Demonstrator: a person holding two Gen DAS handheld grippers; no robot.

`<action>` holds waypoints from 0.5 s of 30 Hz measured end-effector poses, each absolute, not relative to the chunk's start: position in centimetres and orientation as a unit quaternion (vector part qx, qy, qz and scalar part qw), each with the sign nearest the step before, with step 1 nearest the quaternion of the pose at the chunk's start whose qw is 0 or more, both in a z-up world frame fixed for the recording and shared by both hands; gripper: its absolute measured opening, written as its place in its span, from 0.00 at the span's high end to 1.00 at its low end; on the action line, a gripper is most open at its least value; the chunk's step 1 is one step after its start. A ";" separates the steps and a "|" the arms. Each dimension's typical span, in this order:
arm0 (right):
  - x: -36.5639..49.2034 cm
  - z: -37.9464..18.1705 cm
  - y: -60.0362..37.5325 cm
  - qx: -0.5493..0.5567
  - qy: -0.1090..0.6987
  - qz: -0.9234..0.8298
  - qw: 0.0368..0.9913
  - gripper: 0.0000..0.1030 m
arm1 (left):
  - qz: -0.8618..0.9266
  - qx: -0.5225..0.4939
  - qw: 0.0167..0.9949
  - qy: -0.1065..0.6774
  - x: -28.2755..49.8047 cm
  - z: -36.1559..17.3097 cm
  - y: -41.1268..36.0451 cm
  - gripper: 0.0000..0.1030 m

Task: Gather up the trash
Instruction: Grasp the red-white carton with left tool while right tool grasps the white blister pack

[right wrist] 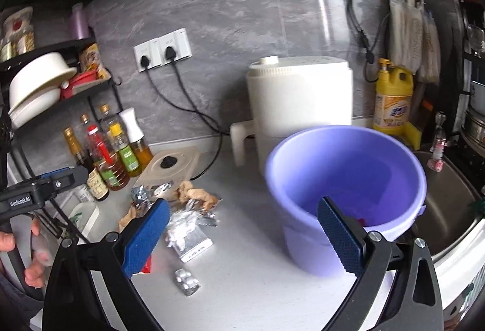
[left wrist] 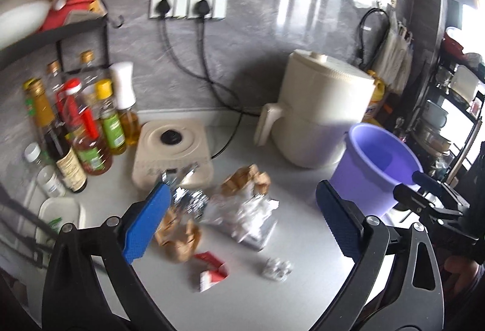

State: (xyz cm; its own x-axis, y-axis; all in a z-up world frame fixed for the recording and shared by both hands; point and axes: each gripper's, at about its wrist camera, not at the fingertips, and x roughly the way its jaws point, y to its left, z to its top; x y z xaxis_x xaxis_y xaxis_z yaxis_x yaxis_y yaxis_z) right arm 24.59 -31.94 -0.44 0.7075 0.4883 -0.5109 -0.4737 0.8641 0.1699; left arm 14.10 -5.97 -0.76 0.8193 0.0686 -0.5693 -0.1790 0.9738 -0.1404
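Left gripper (left wrist: 242, 225): blue pads spread wide, nothing between them, tilted down over a white counter (left wrist: 303, 294). Right gripper (right wrist: 242, 234): pads equally wide apart and empty.

Just ahead of the left fingers, between the two pads: a loose heap of trash. Brown paper (left wrist: 178, 243) against the inner side of the left pad, crumpled foil (left wrist: 191, 200) just beyond it, a silvery wrapper (left wrist: 251, 218) in the middle with more brown paper (left wrist: 248, 179) behind. Nearer, below the heap: a red scrap (left wrist: 212, 269) and a blister pack (left wrist: 277, 269), each lying apart.

Purple bucket (right wrist: 345, 179) right in front of the right fingers, its wall behind the right-hand pad, mouth open upward. A reddish scrap, probably, at its bottom.

Farther out: oil bottles (left wrist: 88, 131) to the left, a cream appliance (left wrist: 321, 115) behind the bucket, a sink (right wrist: 448, 209) to the right.

Likely step: reaching for one piece. Best done by lowering over a single crumpled item, closing gently around its bulk, then carrying above the bucket rim before letting go. Flat foil may slip; better pinched at a raised fold.
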 end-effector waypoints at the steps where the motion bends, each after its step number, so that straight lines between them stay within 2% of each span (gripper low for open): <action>1: 24.3 -0.7 -31.5 0.010 0.281 0.264 0.923 0.07 | 0.070 -0.096 0.947 0.298 13.7 -1.2 -5.5 0.07; 13: 23.1 -6.2 -26.5 -0.026 0.351 0.305 0.885 0.08 | 0.079 -0.129 0.920 0.361 11.7 -7.6 -2.2 0.07; 15: 23.2 -7.5 -25.7 -0.033 0.367 0.311 0.876 0.15 | 0.078 -0.129 0.918 0.367 11.8 -8.6 -2.0 0.07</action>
State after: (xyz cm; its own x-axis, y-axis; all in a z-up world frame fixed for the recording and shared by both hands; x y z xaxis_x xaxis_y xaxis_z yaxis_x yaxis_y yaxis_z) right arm 23.18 -25.68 -7.46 0.5375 0.5210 -0.6631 -0.5689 0.8044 0.1710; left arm 11.75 -1.96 -8.57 0.7189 0.0496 -0.6934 -0.2385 0.9545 -0.1790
